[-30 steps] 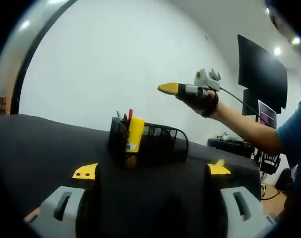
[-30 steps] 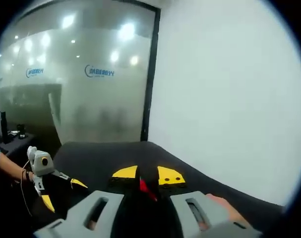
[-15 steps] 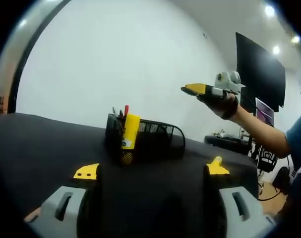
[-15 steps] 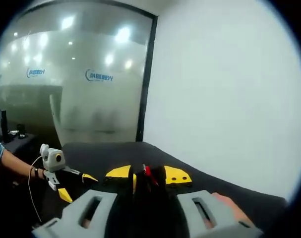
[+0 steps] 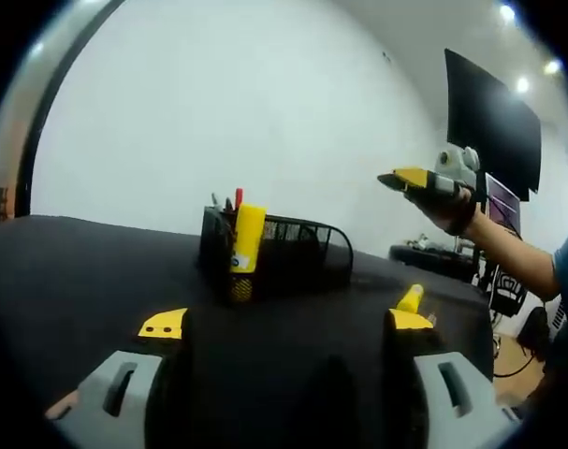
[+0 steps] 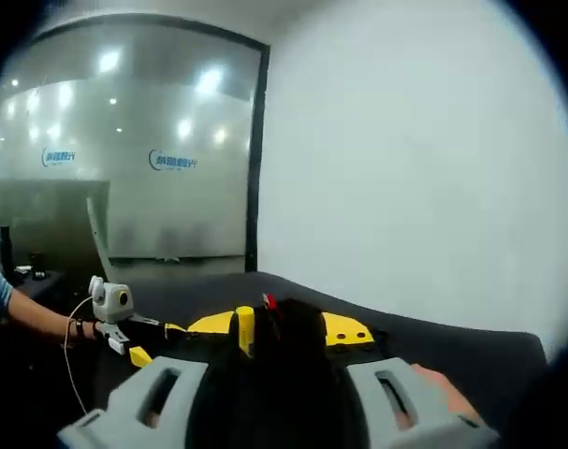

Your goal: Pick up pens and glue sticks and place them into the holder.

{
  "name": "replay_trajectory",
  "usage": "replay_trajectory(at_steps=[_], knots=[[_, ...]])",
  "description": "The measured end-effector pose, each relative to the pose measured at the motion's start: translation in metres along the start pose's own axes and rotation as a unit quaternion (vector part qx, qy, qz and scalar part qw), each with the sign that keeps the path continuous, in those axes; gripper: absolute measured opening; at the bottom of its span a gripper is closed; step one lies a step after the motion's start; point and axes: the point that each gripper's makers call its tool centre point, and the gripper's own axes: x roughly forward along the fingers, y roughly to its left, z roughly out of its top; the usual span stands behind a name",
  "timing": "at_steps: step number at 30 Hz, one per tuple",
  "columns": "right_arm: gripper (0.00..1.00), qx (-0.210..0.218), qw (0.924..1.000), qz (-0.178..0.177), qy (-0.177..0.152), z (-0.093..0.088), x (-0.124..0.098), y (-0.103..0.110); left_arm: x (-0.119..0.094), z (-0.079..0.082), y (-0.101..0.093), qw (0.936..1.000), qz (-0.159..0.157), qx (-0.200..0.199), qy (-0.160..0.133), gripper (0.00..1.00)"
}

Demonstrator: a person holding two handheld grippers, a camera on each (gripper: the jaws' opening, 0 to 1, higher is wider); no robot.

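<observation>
A black mesh holder stands on the black table, with a yellow glue stick and a red pen upright in its left end. My left gripper is low over the table in front of it, open and wide. A second yellow glue stick lies just beyond its right fingertip. My right gripper is held in the air to the right of the holder. In the right gripper view the holder shows between the jaws of the right gripper, which is open with nothing held. The left gripper is beyond, at left.
A white wall runs behind the table. A dark screen hangs at the upper right, with a desk, a lit monitor and a chair below it. A glass partition closes the room's far side.
The right gripper has moved from above the holder out to the right and slightly down, and its jaws stand wider apart. The left gripper has hardly moved.
</observation>
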Motion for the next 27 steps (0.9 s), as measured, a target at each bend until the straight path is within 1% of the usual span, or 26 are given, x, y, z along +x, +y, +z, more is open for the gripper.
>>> replay_trajectory(at_steps=[3, 5, 7, 11, 13, 14, 16, 17, 18, 19, 21, 23, 25, 27], knots=[[0.33, 0.000, 0.9999, -0.015, 0.005, -0.010, -0.010, -0.004, 0.000, 0.000, 0.001, 1.0000, 0.005, 0.000, 0.000, 0.81], [0.35, -0.030, 0.9989, -0.030, 0.017, -0.018, -0.017, -0.006, 0.000, -0.003, 0.000, 0.9999, 0.007, 0.010, 0.006, 0.81], [0.35, -0.033, 0.9988, -0.025, 0.023, -0.026, -0.023, -0.001, 0.000, -0.004, -0.001, 0.9999, 0.006, 0.011, 0.008, 0.81], [0.35, -0.038, 0.9987, -0.005, 0.035, -0.035, -0.032, 0.009, 0.000, -0.004, -0.002, 0.9999, 0.007, 0.010, 0.010, 0.81], [0.32, -0.049, 0.9975, 0.016, 0.048, -0.039, -0.035, 0.017, 0.000, -0.004, -0.001, 0.9999, 0.007, 0.009, 0.009, 0.81], [0.30, -0.048, 0.9969, 0.030, 0.054, -0.041, -0.037, 0.023, 0.000, -0.004, -0.001, 0.9999, 0.008, 0.009, 0.008, 0.81], [0.27, -0.052, 0.9938, 0.072, 0.067, -0.044, -0.041, 0.041, -0.001, -0.004, -0.001, 0.9999, 0.009, 0.007, 0.008, 0.81], [0.27, -0.056, 0.9909, 0.096, 0.076, -0.046, -0.043, 0.051, -0.001, -0.004, -0.002, 0.9999, 0.009, 0.007, 0.008, 0.81], [0.27, -0.059, 0.9863, 0.122, 0.093, -0.050, -0.045, 0.063, -0.001, -0.004, -0.002, 0.9999, 0.010, 0.008, 0.008, 0.81], [0.27, -0.065, 0.9823, 0.139, 0.108, -0.054, -0.046, 0.071, -0.001, -0.004, -0.002, 0.9999, 0.011, 0.008, 0.009, 0.81], [0.25, -0.095, 0.9707, 0.162, 0.150, -0.067, -0.044, 0.087, 0.000, -0.004, 0.001, 0.9998, 0.012, 0.009, 0.009, 0.81], [0.24, -0.123, 0.9624, 0.163, 0.179, -0.076, -0.039, 0.093, 0.000, -0.004, 0.001, 0.9998, 0.013, 0.009, 0.010, 0.81], [0.24, -0.142, 0.9495, 0.176, 0.218, -0.089, -0.039, 0.101, 0.000, -0.005, 0.001, 0.9998, 0.013, 0.008, 0.012, 0.79], [0.24, -0.159, 0.9403, 0.185, 0.237, -0.097, -0.036, 0.106, 0.000, -0.006, 0.001, 0.9998, 0.012, 0.009, 0.014, 0.79]])
